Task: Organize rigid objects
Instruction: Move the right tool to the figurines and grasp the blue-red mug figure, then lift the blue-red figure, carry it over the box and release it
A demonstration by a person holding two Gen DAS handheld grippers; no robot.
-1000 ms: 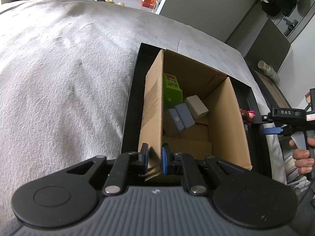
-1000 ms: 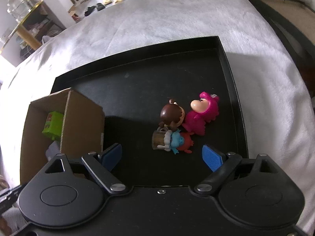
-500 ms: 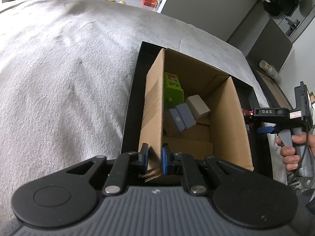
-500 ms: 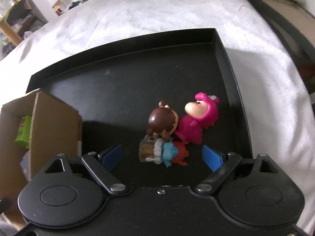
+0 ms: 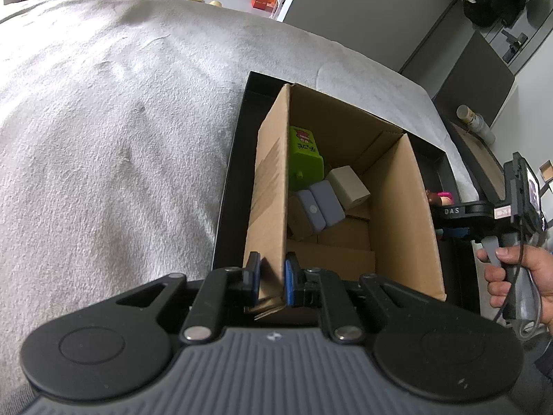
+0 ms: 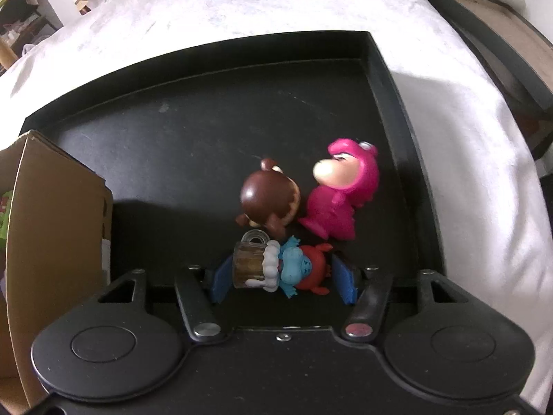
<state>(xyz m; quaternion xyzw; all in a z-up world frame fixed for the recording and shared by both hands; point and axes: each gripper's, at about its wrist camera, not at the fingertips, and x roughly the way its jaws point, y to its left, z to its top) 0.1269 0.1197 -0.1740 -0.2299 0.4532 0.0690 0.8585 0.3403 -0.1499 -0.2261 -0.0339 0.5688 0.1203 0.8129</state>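
**Left clamped on box wall; right straddling a toy**

My left gripper [image 5: 271, 278] is clamped on the near left wall of the cardboard box [image 5: 401, 214], pads pressed to both faces. The box stands in the black tray [image 6: 383, 69]. My right gripper [image 6: 281, 276] is partly open, its blue pads [image 6: 342, 282] flanking the blue and red toy [image 6: 300, 269] with the mug; whether they touch it I cannot tell. The brown toy [image 6: 266, 200] and pink toy [image 6: 338, 193] stand just beyond it.

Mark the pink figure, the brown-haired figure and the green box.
pink figure [image 6: 340, 195], right wrist view, on its body.
brown-haired figure [image 6: 264, 197], right wrist view, on its hair.
green box [image 5: 306, 159], left wrist view, on its top face.
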